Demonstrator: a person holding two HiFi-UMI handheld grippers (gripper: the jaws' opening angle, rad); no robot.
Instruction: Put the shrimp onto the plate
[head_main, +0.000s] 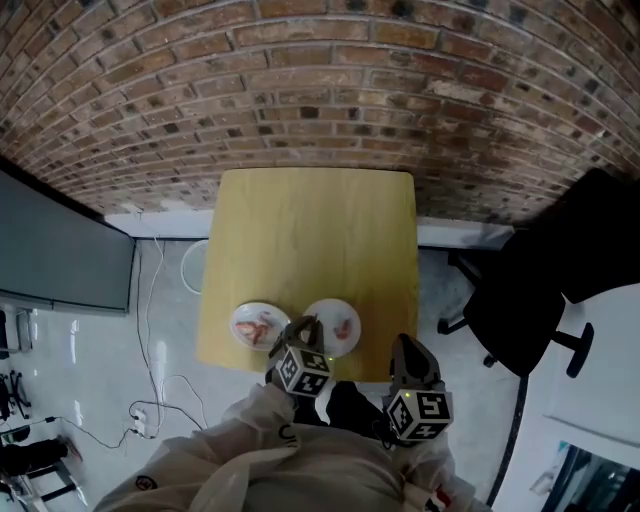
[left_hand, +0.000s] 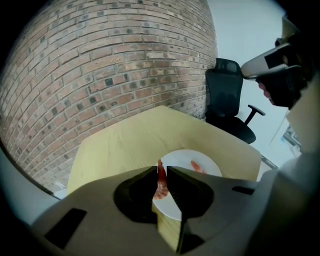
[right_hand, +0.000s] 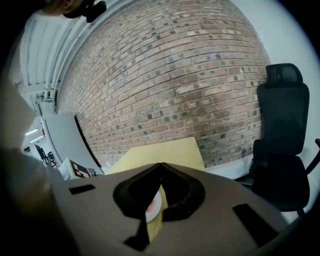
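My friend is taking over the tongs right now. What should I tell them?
Left tongs: shut on the held shrimp, at the rim of the right plate.
Right tongs: shut, empty, by the table's near corner.
Done: one placed shrimp lies on the right plate.
Left plate: shrimp pile waiting.
To do: set this one down, then probably fetch the rest.

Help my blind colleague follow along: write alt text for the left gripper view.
The left claw pinches a pink shrimp, seen against a white plate holding another shrimp. The plate sits on a yellow table before a brick wall.
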